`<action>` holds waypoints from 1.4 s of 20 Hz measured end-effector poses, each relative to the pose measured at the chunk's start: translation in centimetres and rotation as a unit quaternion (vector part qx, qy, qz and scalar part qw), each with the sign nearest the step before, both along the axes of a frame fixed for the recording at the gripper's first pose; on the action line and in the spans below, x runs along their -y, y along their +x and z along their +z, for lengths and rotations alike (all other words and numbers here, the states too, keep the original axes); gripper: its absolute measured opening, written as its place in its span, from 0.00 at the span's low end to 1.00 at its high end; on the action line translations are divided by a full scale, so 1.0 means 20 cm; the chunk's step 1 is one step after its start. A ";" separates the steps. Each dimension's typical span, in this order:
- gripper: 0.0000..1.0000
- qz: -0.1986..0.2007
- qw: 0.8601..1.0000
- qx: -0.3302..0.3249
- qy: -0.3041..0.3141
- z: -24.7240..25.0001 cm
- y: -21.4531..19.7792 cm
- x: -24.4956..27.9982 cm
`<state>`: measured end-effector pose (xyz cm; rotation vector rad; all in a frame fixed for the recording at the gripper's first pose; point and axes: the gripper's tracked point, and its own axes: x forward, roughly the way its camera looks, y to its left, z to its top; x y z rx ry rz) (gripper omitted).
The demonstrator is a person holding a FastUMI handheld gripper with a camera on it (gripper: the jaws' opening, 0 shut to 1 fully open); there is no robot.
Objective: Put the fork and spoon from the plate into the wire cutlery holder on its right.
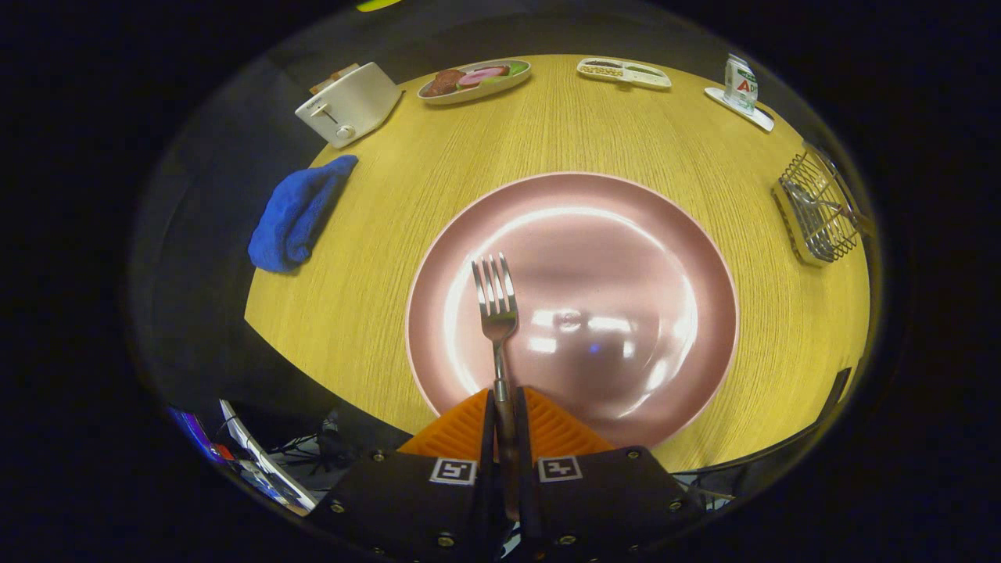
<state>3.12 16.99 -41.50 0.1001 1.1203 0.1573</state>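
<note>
My gripper (504,403) is shut on the handle of a silver fork (495,301). The fork points forward from between the fingers, its tines over the left half of a large pink plate (626,234). The fork appears lifted above the plate, which lies on the wooden table just ahead of the fingers. The wire cutlery holder (817,211) stands to the right of the plate, near the table's right edge. A thin metal piece shows inside the holder; I cannot tell what it is.
A blue cloth (297,215) lies left of the plate by the table edge. At the back stand a white toaster (348,103), a dish of food (473,80), a narrow tray (623,72) and a can on a coaster (740,86).
</note>
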 end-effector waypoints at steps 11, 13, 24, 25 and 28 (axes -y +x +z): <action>0.04 -0.011 0.999 0.030 0.031 0.16 0.08 0.04; 0.04 -0.028 0.998 0.039 0.039 0.21 0.13 0.10; 0.04 -0.122 0.985 0.119 0.034 0.64 0.38 0.70; 0.04 -0.130 0.983 0.124 0.032 0.67 0.38 0.76; 0.04 -0.152 0.979 0.132 0.025 0.71 0.37 0.93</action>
